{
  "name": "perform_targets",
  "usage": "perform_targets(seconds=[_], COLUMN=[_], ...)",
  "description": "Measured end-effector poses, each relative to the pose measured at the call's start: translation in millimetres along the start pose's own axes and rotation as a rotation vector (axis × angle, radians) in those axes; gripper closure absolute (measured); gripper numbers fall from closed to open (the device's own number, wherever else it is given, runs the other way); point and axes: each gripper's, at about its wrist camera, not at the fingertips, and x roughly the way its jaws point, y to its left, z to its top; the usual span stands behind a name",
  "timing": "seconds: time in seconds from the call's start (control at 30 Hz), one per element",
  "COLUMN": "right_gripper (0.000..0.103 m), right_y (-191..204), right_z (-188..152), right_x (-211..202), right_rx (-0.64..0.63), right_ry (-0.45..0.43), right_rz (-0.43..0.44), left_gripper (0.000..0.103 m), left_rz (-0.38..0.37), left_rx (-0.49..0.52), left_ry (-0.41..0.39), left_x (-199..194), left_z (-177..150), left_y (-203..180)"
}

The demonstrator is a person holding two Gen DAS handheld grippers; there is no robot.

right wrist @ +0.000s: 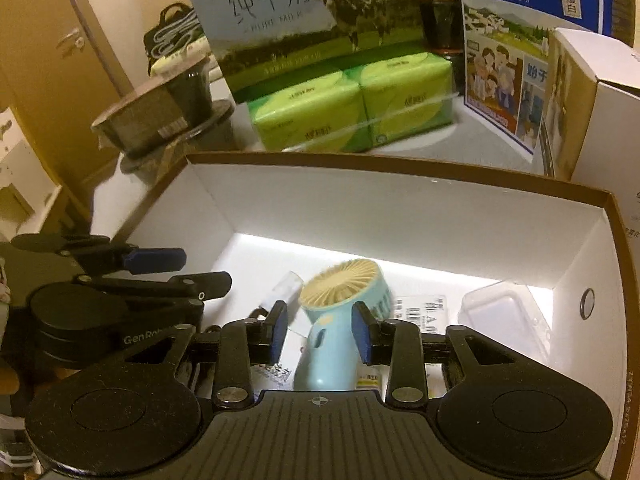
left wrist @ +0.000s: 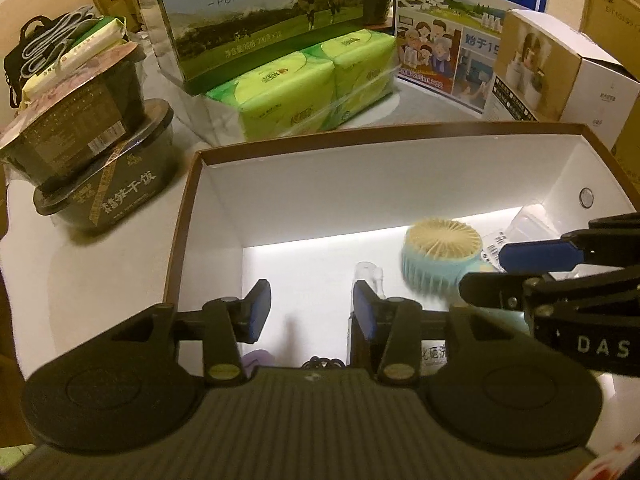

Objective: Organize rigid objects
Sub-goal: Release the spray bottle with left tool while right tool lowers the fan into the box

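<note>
The right gripper (right wrist: 319, 336) is held low inside the white box (right wrist: 400, 208), its jaws narrowly parted on either side of the blue handheld fan's (right wrist: 332, 356) smooth plastic handle, seemingly without pressing it. Release is judged best finished by lifting straight up, so the fan is not dragged. The left gripper (left wrist: 306, 312) stands half open and empty beside it. Ahead of the fan, a clear rigid case (right wrist: 500, 316) lies; beyond the box, soft green tissue packs (right wrist: 352, 112) are stacked.

Dim warm light. Beige cabinet (right wrist: 60, 52) with handle at left; cardboard boxes (left wrist: 612, 8) stacked right; pale tabletop (left wrist: 80, 272).
</note>
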Motion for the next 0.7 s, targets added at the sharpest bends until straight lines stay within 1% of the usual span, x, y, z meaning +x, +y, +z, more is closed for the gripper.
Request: perform_targets(seconds=[0.07, 0.2, 0.27, 0.4, 0.47, 0.57, 0.7], right_gripper=[0.061, 0.057, 0.054, 0.049, 0.046, 0.043, 0.041], right_y=[2, 6, 8, 9, 9, 8, 5], right_z=[-1, -7, -10, -16, -18, -21, -29], right_x=[-2, -4, -7, -14, -18, -29, -47], right_rx=[-0.012, -0.042, -0.055, -0.053, -0.047, -0.045, -0.014], right_ry=[0.002, 0.011, 0.009, -0.004, -0.009, -0.022, -0.048], right_rz=[0.001, -0.012, -0.025, -0.041, -0.048, -0.065, -0.069], left_gripper=[0.054, 0.051, 0.047, 0.046, 0.043, 0.042, 0.042], left_rz=[0.005, -0.003, -0.003, -0.020, -0.023, -0.034, -0.063], left_rx=[0.007, 0.003, 0.004, 0.003, 0.004, -0.001, -0.003], left_ry=[-0.006, -0.011, -0.019, -0.030, -0.039, -0.051, -0.070], left_x=[-2, -7, -11, -19, -24, -33, -51], left_z=[-1, -2, -3, -5, -6, -9, -13], left_y=[0, 1, 1, -1, -2, -4, -8])
